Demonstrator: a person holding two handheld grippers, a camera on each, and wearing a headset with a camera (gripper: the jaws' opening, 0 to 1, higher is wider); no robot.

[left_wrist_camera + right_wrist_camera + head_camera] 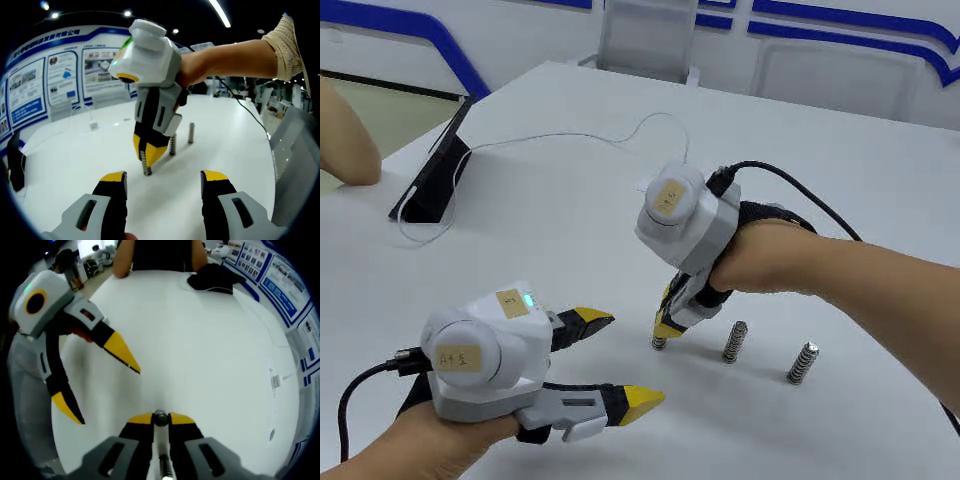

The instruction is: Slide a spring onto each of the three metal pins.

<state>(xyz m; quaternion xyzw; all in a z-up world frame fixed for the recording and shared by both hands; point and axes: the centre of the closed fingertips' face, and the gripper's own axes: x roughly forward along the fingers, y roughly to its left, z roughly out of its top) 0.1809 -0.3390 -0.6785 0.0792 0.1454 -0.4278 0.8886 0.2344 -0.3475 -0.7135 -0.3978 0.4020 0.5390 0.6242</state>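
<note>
- Workbench, close up: the right gripper [667, 328] points steeply down at the white bench [570, 220], its yellow-tipped jaws pressed together on the upper part of a spring [660, 343] that stands with its foot on the bench surface.
- In the right gripper view, a round metal end sits between that gripper's tips. Whether it is the spring's top or a pin inside it cannot be told.
- A second spring [735, 341] stands just beside the right gripper on the person's right side, leaning a little and touched by nothing.
- A third spring [802, 362] stands past the second one, farther from the right gripper along the same row, also leaning and free.
- The left gripper [620, 360] lies low over the bench near the right gripper, on its left. Its jaws are spread wide with nothing between them, and they point toward the held spring.
- A black tablet [435, 180] and a white cable [570, 136] lie well apart from the right gripper, on the far left part of the bench.
</note>
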